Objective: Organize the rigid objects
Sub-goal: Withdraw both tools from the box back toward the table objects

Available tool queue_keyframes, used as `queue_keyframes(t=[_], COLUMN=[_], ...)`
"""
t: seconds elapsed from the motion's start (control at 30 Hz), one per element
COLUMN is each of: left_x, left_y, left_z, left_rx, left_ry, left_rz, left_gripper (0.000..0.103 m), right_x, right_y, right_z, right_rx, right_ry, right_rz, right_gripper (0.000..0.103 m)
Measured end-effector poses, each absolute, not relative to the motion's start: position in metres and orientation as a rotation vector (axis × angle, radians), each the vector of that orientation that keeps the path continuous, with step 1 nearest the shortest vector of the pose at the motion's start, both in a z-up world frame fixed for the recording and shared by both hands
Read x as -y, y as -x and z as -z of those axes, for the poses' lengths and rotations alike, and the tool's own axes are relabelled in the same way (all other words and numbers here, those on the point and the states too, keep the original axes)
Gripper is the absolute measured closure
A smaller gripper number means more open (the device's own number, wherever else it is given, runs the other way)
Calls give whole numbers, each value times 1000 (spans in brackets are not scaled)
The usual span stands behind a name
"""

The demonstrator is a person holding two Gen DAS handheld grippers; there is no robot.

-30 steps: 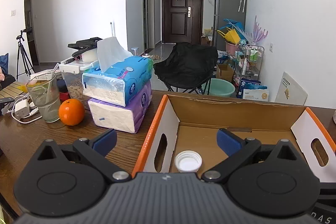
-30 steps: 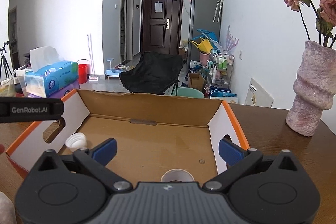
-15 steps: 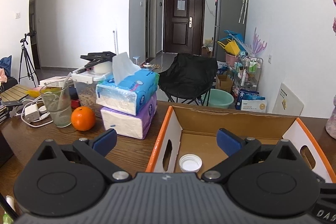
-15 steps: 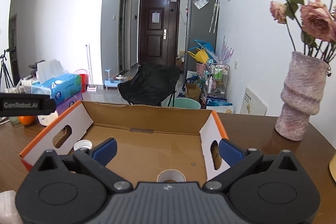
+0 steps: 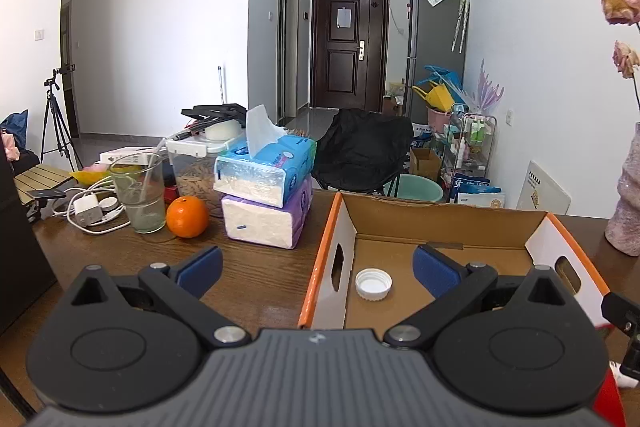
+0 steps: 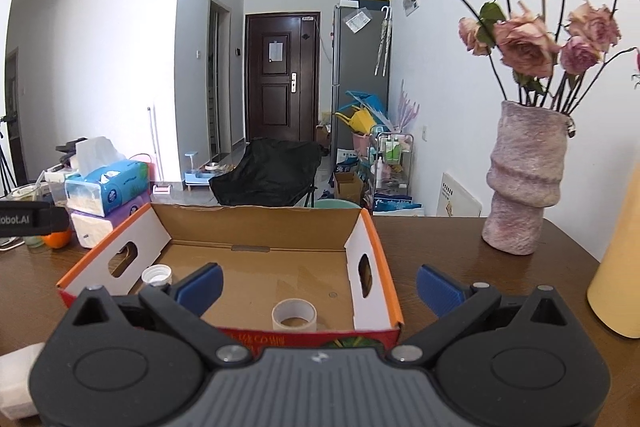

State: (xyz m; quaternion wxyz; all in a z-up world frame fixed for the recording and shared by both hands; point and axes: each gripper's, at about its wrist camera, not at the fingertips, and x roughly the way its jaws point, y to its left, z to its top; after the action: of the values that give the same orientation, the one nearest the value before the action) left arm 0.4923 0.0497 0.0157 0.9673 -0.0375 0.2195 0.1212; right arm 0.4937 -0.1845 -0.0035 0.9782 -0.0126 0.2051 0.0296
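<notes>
An open cardboard box [image 5: 440, 219] with orange rims sits on the brown table; it also shows in the right wrist view [image 6: 264, 223]. Inside lie a white bottle cap [image 5: 373, 283], seen in the right wrist view [image 6: 157, 275] too, and a roll of tape [image 6: 294, 315] near the front wall. My left gripper [image 5: 316, 269] is open and empty, straddling the box's left wall from the near side. My right gripper [image 6: 318, 285] is open and empty, at the box's front right corner.
Two stacked tissue packs [image 5: 266, 195], an orange [image 5: 187, 217], a glass with a straw [image 5: 139, 193] and chargers [image 5: 86, 209] stand left of the box. A pink vase of dried roses [image 6: 524, 179] and a yellow object [image 6: 618, 267] stand right of it.
Both grippers have pulled back and up from the box, so more of the table and room shows. Both stay open and empty. The cap and tape have not moved.
</notes>
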Motion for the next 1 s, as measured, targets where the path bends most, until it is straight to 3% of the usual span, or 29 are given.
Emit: queue_keyframes(t=[1.0], left_x=[-52], left_y=[-339], left_z=[-12], left_rx=[-463], left_ry=[98], left_rz=[-206], left_gripper=[0], right_x=[214], right_y=[-334], right_z=[-1], right_rx=[-376], right_ry=[38], right_rz=[-50], right_gripper=[0])
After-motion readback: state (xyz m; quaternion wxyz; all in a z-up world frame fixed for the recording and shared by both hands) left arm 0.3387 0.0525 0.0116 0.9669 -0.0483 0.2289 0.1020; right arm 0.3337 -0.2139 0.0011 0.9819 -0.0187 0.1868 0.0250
